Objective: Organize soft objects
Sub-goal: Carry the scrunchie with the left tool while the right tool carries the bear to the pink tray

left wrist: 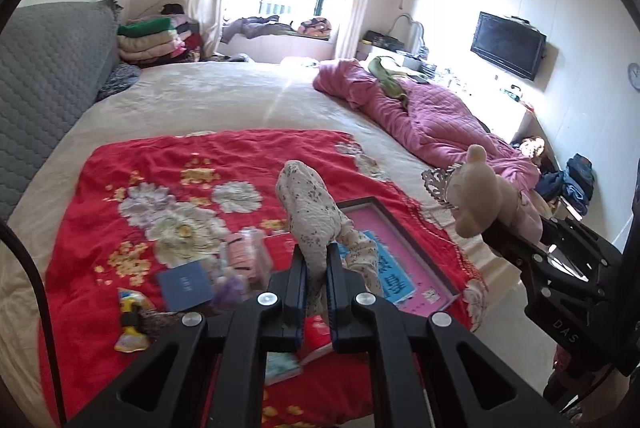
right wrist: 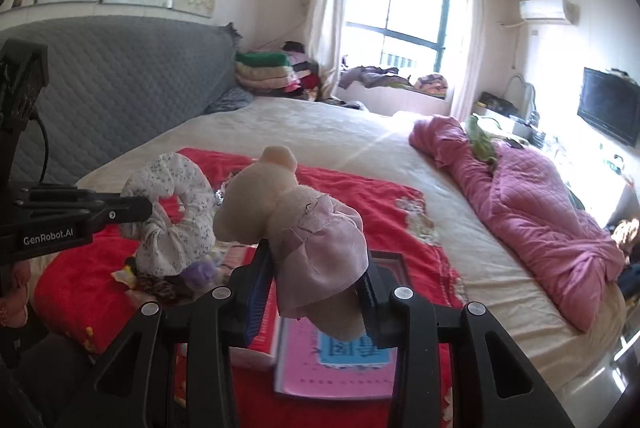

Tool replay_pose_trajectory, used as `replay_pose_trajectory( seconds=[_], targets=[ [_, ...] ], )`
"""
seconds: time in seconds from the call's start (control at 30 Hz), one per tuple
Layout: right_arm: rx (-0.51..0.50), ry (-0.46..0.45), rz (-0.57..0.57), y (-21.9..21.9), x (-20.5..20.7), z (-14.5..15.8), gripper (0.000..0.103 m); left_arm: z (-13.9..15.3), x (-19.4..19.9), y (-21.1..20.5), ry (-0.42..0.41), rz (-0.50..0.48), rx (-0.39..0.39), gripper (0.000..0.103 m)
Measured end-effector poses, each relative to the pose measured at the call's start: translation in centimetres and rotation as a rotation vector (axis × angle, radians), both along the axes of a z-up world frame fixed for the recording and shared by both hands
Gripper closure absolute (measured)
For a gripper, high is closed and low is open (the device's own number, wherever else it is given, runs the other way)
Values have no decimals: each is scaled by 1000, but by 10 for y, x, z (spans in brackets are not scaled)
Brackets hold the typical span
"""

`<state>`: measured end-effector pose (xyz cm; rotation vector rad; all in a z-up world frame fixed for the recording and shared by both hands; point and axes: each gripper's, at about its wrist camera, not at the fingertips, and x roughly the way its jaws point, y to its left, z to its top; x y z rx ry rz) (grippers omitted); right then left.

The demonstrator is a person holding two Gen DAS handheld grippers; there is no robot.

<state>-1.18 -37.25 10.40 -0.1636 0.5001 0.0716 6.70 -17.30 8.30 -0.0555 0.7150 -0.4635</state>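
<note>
Black fingers (left wrist: 298,280) of the left gripper (left wrist: 316,280) sat nearest the lens, pressed together on a thin neck of the floral cushion (left wrist: 308,204), a ring-shaped soft toy that rose clear of the bed (left wrist: 240,96). Beside it the right gripper (right wrist: 312,288) pinched the teddy (right wrist: 280,204) around its body, at the pink dress, with its jaws part open and the plush filling the gap between them; the head leaned up and left, close to the cushion. Both soft things hung in the air above the red blanket (left wrist: 120,164), which covered the near corner of the bed. Under them on that blanket lay a pink framed board (right wrist: 340,360), a blue booklet (left wrist: 186,286), a pink pack and other small clutter. Farther off, a pink quilt (right wrist: 532,196) was bunched along the right edge of the bed, and folded blankets (right wrist: 264,72) were stacked past its far corner by the window. The risk from here seemed to lie with the cushion: only a slim fold was clamped, so a quick swing could let the fabric slide out and drop onto the clutter. The teddy looked top-heavy in its grip and might pivot or slip through the smooth dress. Held so close, the two could also snag each other.
</note>
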Motion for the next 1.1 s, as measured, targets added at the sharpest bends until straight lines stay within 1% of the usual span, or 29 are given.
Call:
replay_pose_trajectory(
  seconds=[0.1, 0.23, 0.4, 0.5, 0.6, 0.67, 0.73, 0.87, 1.1],
  targets=[
    [5, 16, -38, -21, 6, -7, 63, -8, 4, -21, 17, -17, 9, 94],
    [34, 57, -83, -45, 17, -26, 63, -29, 12, -49, 60, -37, 10, 94],
    [52, 143, -143, -68, 35, -66, 62, -63, 22, -82, 133, -69, 14, 94],
    [86, 192, -165, -82, 45, -92, 62, -86, 29, -99, 164, -81, 29, 94],
    [99, 242, -193, -90, 53, -117, 62, -106, 36, -115, 192, -97, 57, 94],
    [113, 266, -190, -97, 56, -131, 61, -119, 41, -126, 210, -114, 76, 94],
    [107, 289, -193, -102, 60, -143, 61, -128, 43, -135, 216, -122, 99, 94],
    [86, 323, -213, -110, 70, -166, 60, -143, 44, -147, 244, -144, 116, 94],
    [94, 368, -226, -121, 84, -187, 60, -164, 52, -157, 291, -154, 122, 94]
  ],
)
